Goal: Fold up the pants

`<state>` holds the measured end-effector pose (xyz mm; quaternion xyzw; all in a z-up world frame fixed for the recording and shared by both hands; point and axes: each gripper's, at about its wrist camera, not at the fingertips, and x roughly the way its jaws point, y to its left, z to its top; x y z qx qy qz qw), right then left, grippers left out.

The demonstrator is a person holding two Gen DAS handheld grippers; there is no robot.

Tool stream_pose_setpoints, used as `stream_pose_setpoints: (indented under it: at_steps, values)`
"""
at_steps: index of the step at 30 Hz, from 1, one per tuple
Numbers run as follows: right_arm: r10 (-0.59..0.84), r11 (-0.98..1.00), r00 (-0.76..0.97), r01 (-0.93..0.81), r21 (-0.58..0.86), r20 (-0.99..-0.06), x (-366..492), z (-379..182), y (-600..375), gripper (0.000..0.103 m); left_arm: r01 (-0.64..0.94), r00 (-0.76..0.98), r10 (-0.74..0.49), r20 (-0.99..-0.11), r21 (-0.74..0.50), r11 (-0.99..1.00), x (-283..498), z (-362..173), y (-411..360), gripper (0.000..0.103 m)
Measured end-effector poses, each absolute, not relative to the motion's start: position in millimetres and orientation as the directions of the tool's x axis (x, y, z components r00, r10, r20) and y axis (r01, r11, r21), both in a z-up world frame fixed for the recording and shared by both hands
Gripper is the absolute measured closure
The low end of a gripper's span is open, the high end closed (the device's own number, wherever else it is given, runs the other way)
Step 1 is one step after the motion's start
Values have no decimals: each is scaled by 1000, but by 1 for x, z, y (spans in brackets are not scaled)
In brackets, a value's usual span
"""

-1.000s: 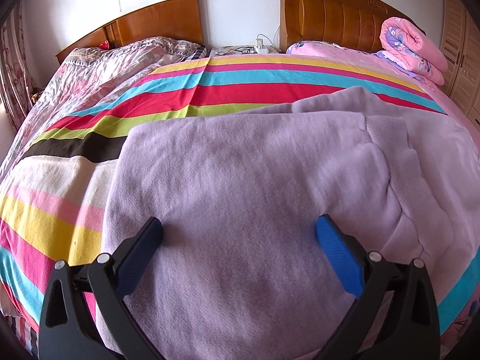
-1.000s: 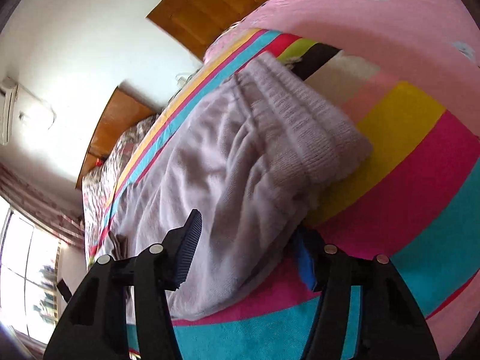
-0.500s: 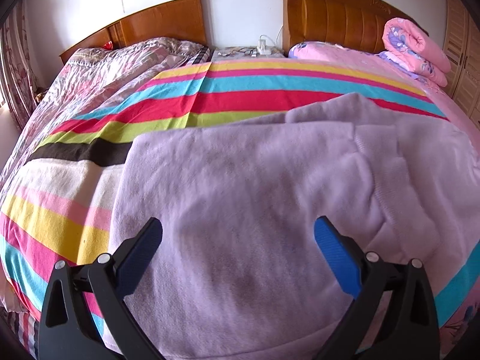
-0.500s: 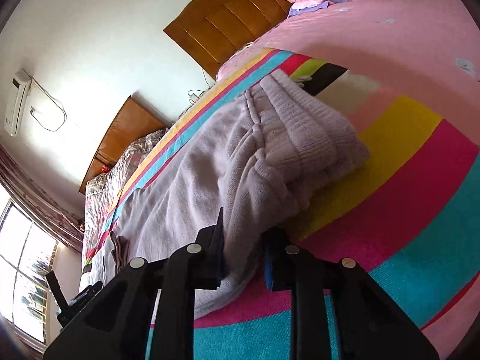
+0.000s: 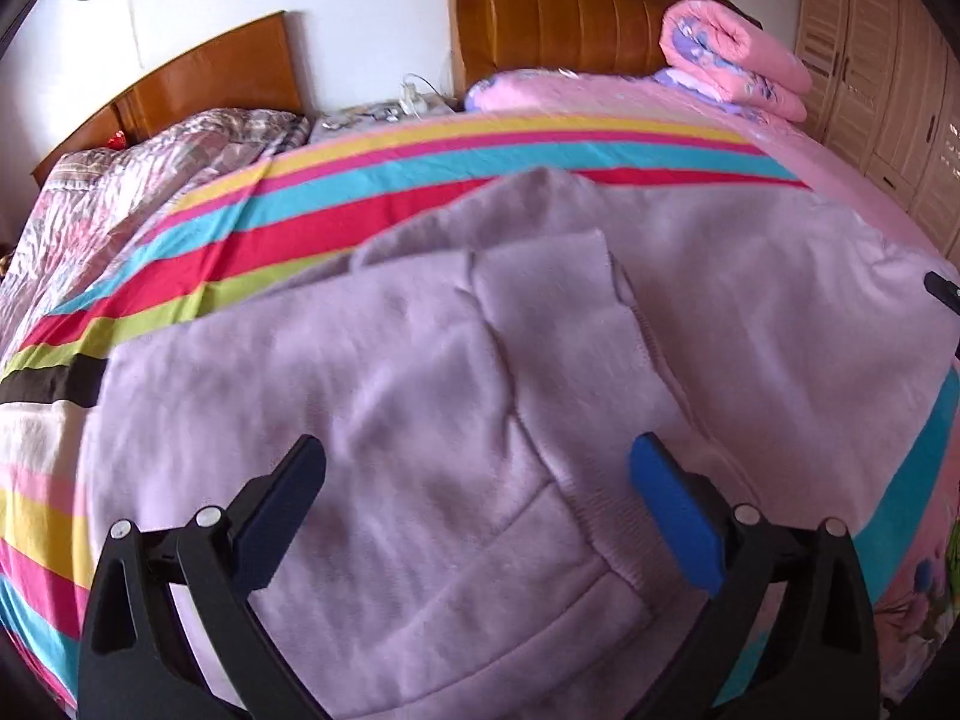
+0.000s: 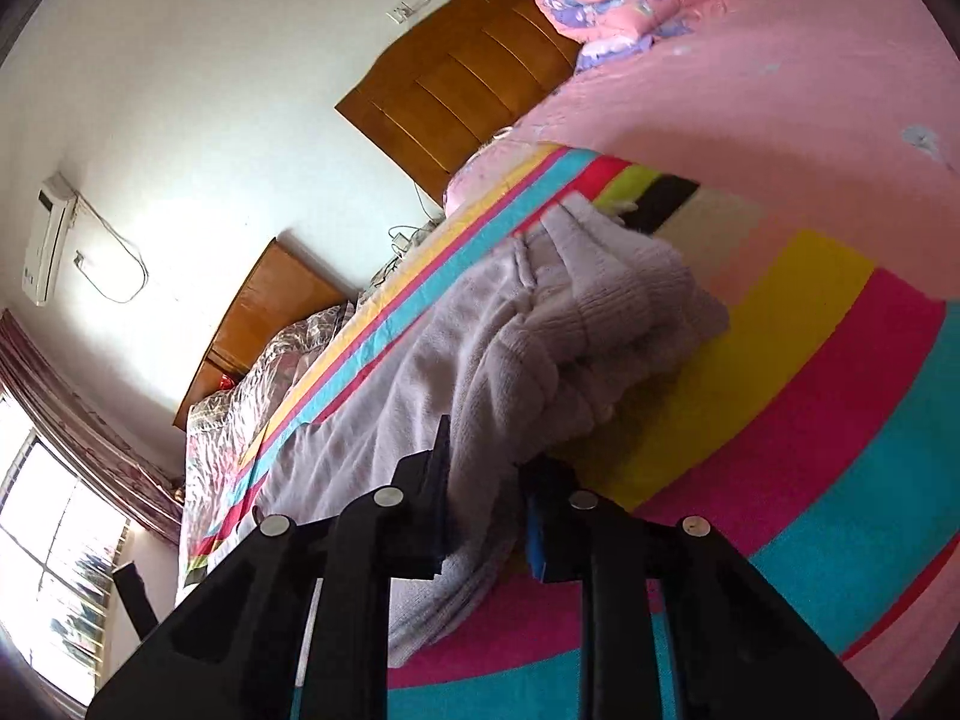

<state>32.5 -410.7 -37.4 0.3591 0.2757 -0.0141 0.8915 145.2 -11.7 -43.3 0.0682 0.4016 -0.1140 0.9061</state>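
Lilac fleece pants (image 5: pixel 420 396) lie spread across the striped bedspread (image 5: pixel 420 180); a ribbed band and a patch pocket show in the left wrist view. My left gripper (image 5: pixel 477 474) hovers over them, jaws wide open and nothing between the blue pads. In the right wrist view the same pants (image 6: pixel 528 336) lie bunched, their ribbed end toward the yellow stripe. My right gripper (image 6: pixel 486 498) is shut on a thick fold at the pants' near edge, and that edge is lifted slightly off the bed.
Two wooden headboards (image 5: pixel 570 12) stand against the far wall. A rolled pink quilt (image 5: pixel 732 60) sits at the bed's head, a wardrobe (image 5: pixel 888 72) to the right. A floral quilt (image 5: pixel 150 180) covers the left bed. A window (image 6: pixel 54 570) is at the far left.
The right gripper went from open around the pants' edge to shut on it, then tilted up with the fabric. The left gripper, still open, shifted across the pants, bringing the ribbed band between its fingers.
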Motion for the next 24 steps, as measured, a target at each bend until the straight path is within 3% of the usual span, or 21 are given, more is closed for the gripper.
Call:
stream_pose_setpoints:
  at_steps: [3, 8, 11, 14, 17, 19, 22, 24]
  values:
    - [98, 881, 870, 150, 449, -484, 46, 16, -369, 82, 169, 727, -165, -666, -58, 984, 135, -12, 40, 2]
    - [83, 994, 901, -105, -29, -425, 73, 88, -219, 82, -78, 789, -44, -613, -171, 982, 117, 9, 142, 2]
    - [162, 912, 884, -304, -276, -440, 75, 84, -110, 82, -173, 793, 20, -609, -193, 966, 100, 14, 189, 2]
    - [216, 725, 823, -495, -479, -525, 58, 34, -10, 82, -222, 785, 47, -618, -209, 952, 79, 12, 223, 2]
    - [196, 518, 763, -614, -596, -616, 35, -33, 50, 82, -229, 770, 41, -637, -216, 949, 65, 7, 241, 2]
    - [171, 467, 782, -600, -650, -599, 25, -58, 60, 82, -206, 764, -5, -646, -251, 946, 58, 2, 246, 2]
    - [188, 497, 789, -590, -637, -585, 25, -51, 55, 82, -132, 754, -140, -642, -357, 925, 59, -6, 243, 2]
    - [205, 505, 791, -590, -630, -577, 25, -46, 51, 82, -47, 735, -294, -612, -477, 878, 66, -12, 236, 2]
